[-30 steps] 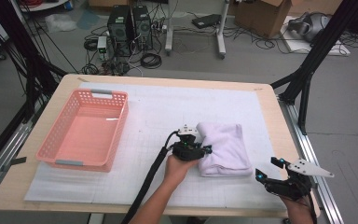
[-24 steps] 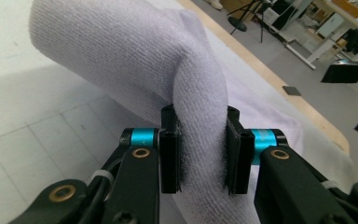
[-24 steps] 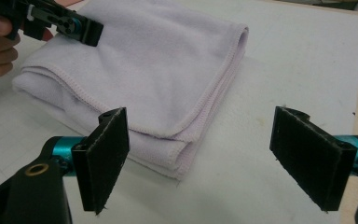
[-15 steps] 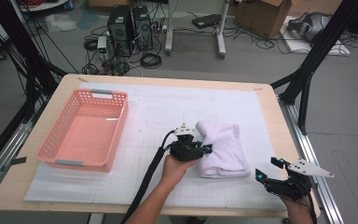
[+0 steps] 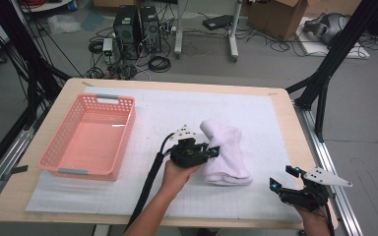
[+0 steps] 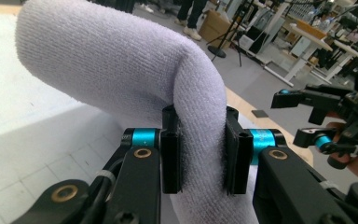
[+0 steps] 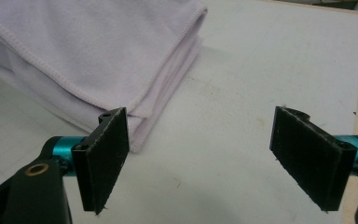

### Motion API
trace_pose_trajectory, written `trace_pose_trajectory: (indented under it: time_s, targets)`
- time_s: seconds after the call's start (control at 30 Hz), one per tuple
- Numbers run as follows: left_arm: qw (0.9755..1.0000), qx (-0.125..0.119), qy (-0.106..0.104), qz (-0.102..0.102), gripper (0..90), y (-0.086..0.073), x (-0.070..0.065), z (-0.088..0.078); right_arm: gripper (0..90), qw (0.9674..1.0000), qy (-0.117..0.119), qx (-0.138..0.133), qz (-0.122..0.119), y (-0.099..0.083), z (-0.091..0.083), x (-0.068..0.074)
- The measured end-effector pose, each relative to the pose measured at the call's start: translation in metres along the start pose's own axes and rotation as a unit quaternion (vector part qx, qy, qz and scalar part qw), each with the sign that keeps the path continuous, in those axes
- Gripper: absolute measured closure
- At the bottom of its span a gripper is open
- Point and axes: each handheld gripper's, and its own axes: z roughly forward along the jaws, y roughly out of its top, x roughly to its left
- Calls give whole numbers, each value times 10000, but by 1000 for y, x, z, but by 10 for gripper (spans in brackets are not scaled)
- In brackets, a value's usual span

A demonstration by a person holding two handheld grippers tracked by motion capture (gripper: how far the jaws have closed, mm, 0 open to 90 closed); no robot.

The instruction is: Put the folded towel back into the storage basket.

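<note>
A folded pale lilac towel (image 5: pixel 224 152) lies on the white mat right of the table's middle. My left gripper (image 5: pixel 211 151) is shut on the towel's left side and lifts that part into a hump. In the left gripper view the cloth (image 6: pixel 121 60) arches over and is pinched between the two black pads (image 6: pixel 171 149). My right gripper (image 5: pixel 283 178) stands open near the front right edge, apart from the towel. In the right gripper view its pads (image 7: pixel 105 154) are wide apart, with the towel's folded corner (image 7: pixel 135 70) lying ahead on the left.
A pink slotted basket (image 5: pixel 61 155) stands on the left of the mat (image 5: pixel 167 108), with nothing in it. The table's right edge has a metal rail (image 5: pixel 320 152). Behind the table the floor holds cables, computer cases and cardboard boxes.
My left gripper has risen and shifted a little, pulling the towel's left part up into a taller hump. The right gripper has stayed where it was.
</note>
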Motion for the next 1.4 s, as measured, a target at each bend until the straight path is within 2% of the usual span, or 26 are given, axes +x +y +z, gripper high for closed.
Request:
trace_pose_trajectory:
  time_s: [0.2,0.67,1.0,1.4]
  targets:
    - [9998,-80,32,151,726,9,-1,-16,187,10000,-4,-2,-23,0,0,0]
    - [9990,-264,95,358,727,25,1,-48,187,10000,-16,13,-2,0,1,0]
    - [9981,-363,68,485,727,31,0,-60,187,10000,-5,-5,-3,0,1,0]
    - [9958,-521,42,751,727,42,-2,-76,187,10000,14,-14,24,0,1,0]
